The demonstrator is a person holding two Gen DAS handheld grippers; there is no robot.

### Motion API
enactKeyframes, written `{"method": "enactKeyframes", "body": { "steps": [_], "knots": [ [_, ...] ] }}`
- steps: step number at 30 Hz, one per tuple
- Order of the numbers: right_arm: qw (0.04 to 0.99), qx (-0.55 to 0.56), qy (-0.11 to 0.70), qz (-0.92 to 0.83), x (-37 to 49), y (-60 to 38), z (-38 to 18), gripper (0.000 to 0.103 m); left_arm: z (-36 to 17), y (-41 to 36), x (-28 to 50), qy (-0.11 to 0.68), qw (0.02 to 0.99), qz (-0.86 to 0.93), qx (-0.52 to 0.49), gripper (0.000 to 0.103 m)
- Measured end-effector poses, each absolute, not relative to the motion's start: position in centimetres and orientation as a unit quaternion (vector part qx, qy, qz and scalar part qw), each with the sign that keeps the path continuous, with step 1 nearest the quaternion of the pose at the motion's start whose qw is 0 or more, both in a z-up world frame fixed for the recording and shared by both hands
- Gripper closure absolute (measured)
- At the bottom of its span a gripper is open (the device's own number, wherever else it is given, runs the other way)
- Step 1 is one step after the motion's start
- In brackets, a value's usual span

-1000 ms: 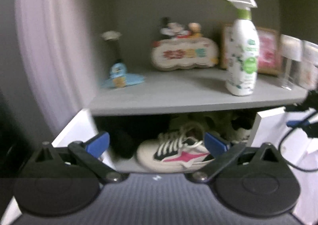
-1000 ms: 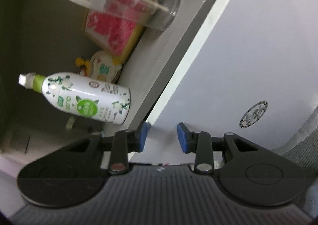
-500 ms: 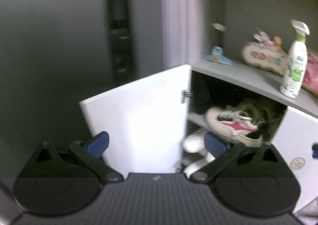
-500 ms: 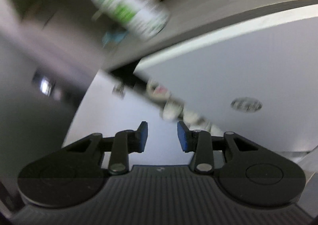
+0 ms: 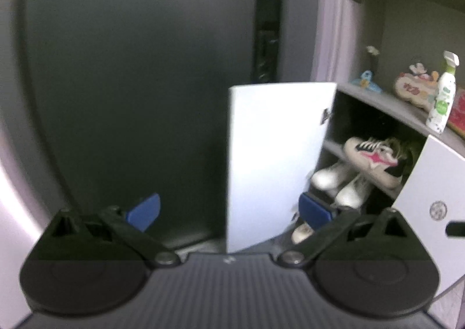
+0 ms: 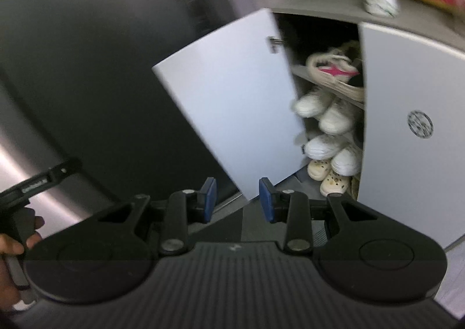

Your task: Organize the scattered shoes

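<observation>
Both grippers are hanging empty before an open shoe cabinet point(image 6: 232, 96): left gripper point(image 5: 229, 209) jaws wide apart, right gripper point(image 6: 237, 198) jaws narrowly apart. Shoes point(image 6: 328, 113) are sitting crowded on its shelves; reaching past the door edge is needing care.

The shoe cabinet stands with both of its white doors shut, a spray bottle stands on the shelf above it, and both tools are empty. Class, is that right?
Not quite. The left door of the shoe cabinet hangs open, as the right wrist view shows, with shoes visible inside. The spray bottle does stand on the shelf above, and the left tool and right tool are both empty.
</observation>
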State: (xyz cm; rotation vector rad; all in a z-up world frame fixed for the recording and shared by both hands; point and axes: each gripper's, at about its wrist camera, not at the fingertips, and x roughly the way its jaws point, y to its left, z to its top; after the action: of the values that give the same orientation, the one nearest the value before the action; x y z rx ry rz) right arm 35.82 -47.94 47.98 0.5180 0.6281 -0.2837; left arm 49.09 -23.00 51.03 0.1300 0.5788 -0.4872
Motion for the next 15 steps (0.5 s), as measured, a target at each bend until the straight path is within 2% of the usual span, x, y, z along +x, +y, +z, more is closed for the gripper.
{"method": "enactKeyframes", "body": {
  "steps": [9, 15],
  "knots": [
    [0.919, 0.197, 0.341, 0.018, 31.1, -43.4, 49.0, 0.066, 52.8, -12.3, 36.8, 0.277, 0.956, -0.090, 0.032, 0.000],
    [0.929, 0.158, 0.324, 0.087, 27.0, -45.5, 46.9, 0.066, 53.1, -11.9, 27.6, 0.269, 0.963, -0.003, 0.030, 0.000]
  ]
}}
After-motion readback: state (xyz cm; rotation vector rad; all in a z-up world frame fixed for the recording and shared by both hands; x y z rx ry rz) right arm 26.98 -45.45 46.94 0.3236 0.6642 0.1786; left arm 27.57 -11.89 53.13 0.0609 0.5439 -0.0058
